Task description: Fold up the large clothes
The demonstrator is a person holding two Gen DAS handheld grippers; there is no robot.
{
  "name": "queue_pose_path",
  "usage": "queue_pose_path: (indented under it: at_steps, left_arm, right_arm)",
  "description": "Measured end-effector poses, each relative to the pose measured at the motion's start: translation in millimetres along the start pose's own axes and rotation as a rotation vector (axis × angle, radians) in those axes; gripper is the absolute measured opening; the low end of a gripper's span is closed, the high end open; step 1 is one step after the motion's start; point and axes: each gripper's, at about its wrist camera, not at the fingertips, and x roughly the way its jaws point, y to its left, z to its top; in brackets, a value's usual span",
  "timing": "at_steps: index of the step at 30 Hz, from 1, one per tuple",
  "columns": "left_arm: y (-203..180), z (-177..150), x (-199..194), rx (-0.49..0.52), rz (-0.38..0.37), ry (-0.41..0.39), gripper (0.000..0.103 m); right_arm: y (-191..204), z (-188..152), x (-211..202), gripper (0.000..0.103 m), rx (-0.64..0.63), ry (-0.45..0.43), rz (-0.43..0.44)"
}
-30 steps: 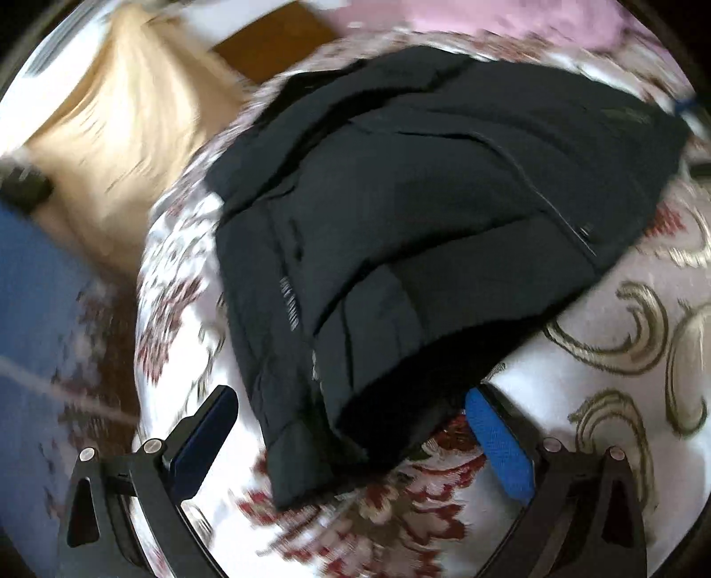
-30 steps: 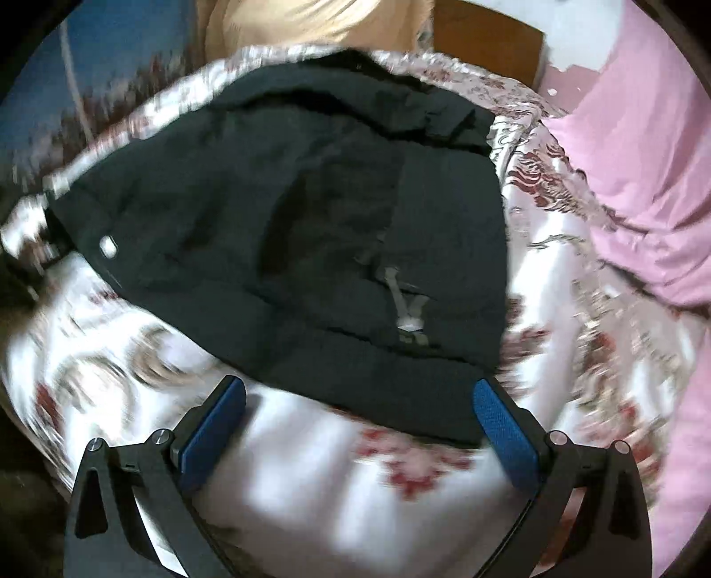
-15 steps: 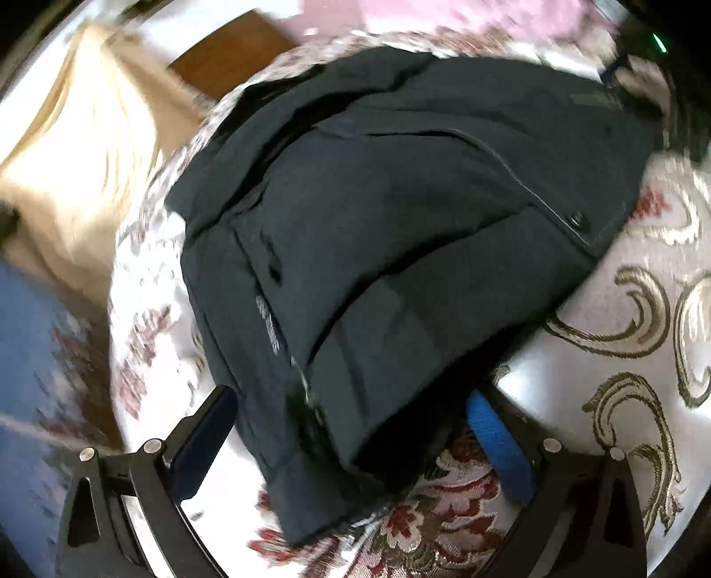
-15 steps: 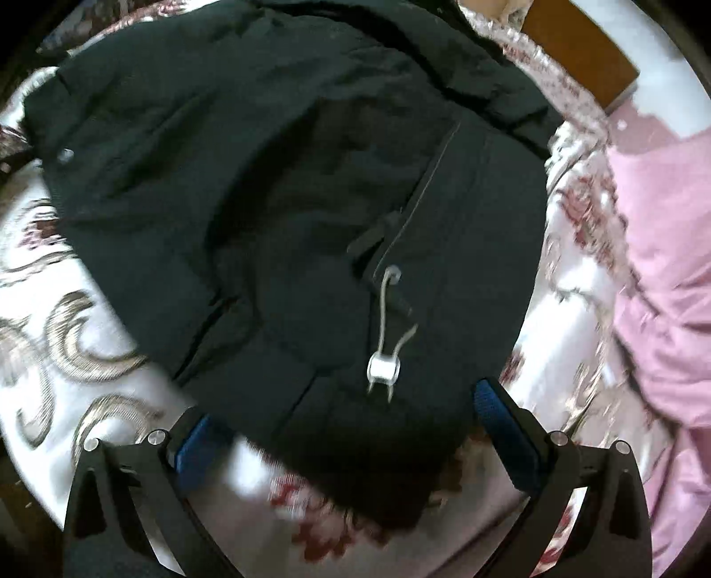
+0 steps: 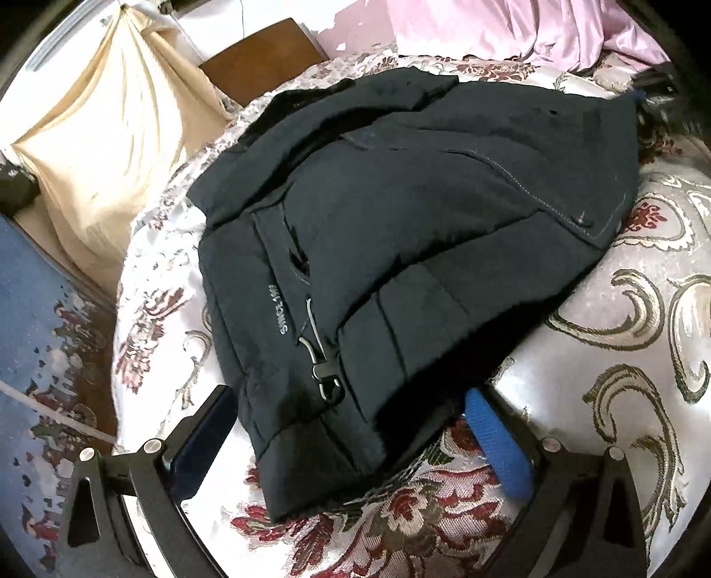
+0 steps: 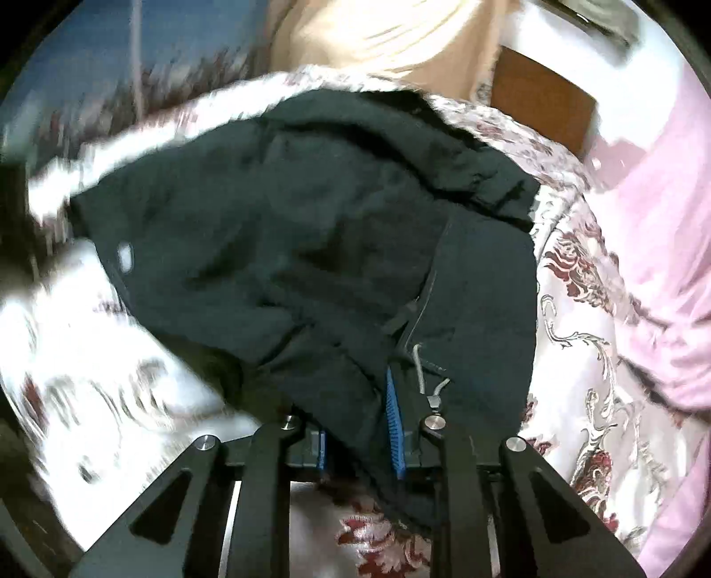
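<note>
- Right gripper (image 6: 357, 422): its blue-padded fingers (image 6: 393, 427) stand narrow and are closing, with a fold of the hem of the dark navy padded jacket (image 6: 311, 249) bunched between them; the pads press on the cloth.
- Just beside the right-hand pad, a grey drawstring with a small metal clip (image 6: 433, 395) lies on the jacket front, next to a zip line running up the cloth.
- Left gripper (image 5: 351, 438): its fingers (image 5: 497, 444) are spread wide, one on each side of the jacket's near hem; the right-hand blue pad is just beside the cloth's edge, the left-hand pad partly tucked under it, and neither presses the cloth.
- In the left wrist view the jacket (image 5: 400, 231) lies loosely folded, a grey drawstring with a black snap hook (image 5: 326, 378) on top near the hem and pale lettering running alongside it.
- The jacket rests on a bed covered with a white satin spread patterned in red flowers and gold scrolls (image 5: 622, 355).
- Beyond the jacket: a pink satin quilt (image 5: 511, 26) at the far side of the bed, a brown wooden board (image 5: 262, 66), a cream curtain gathered to a point (image 5: 102, 133), and a blue patterned floor covering (image 5: 40, 320) beside the bed.
- The right wrist view is motion-blurred along its left side.
</note>
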Motion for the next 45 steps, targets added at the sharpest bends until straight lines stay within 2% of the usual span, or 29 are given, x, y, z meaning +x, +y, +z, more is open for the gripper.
queue_pose_path:
  at_steps: [4,7,10,13,18,21,24,27,29,30,32,35,37,40,45]
  left_arm:
    - [4,-1,3,-0.021,-0.035,0.004,0.103]
    - [6,-2,4,-0.030,-0.047,0.005,0.103]
    - [6,-2,4,-0.033,-0.052,0.006,0.103]
    - [5,-1,5,-0.037,-0.040,0.010,0.103]
    - [-4,0,-6,0.003,0.099,-0.051,0.103]
    - [-15,2,-16,0.055,0.198,-0.113,0.103]
    - [-21,4,-22,0.094,0.265,-0.160,0.100]
    - [-23,8,-23,0.112,0.283,-0.182,0.078]
    - [-22,11,-23,0.120,0.272,-0.182,0.056]
    - [-22,12,-22,0.125,0.263,-0.182,0.049]
    - [-24,13,-23,0.142,0.224,-0.175,0.024]
    - [-30,15,-20,0.159,0.238,-0.150,0.012]
    - [-32,19,-22,0.129,0.228,-0.137,0.009]
    - [-21,22,-32,0.027,0.199,-0.141,0.007]
    - [-5,12,-55,-0.112,0.150,-0.161,0.006]
  right_arm:
    - [-31,30,-17,0.014,0.182,-0.089,0.121]
    - [-46,51,-25,0.014,0.268,-0.144,0.160]
    - [-60,67,-25,0.014,0.320,-0.176,0.187]
    - [-58,72,-26,0.014,0.320,-0.187,0.183]
    - [-54,66,-28,0.014,0.290,-0.162,0.168]
    - [-51,53,-27,0.014,0.286,-0.150,0.157]
    - [-48,39,-24,0.014,0.283,-0.143,0.139]
    - [-44,26,-21,0.014,0.275,-0.130,0.116]
    - [-42,17,-18,0.014,0.271,-0.117,0.102]
    - [-42,14,-17,0.013,0.270,-0.112,0.097]
    - [-40,7,-15,0.014,0.269,-0.105,0.082]
    - [-37,-2,-10,0.014,0.288,-0.104,0.058]
    - [-33,-9,-8,0.012,0.309,-0.113,0.039]
    - [-26,-18,-11,0.010,0.311,-0.130,-0.005]
    - [-18,-35,-31,0.008,0.302,-0.163,-0.014]
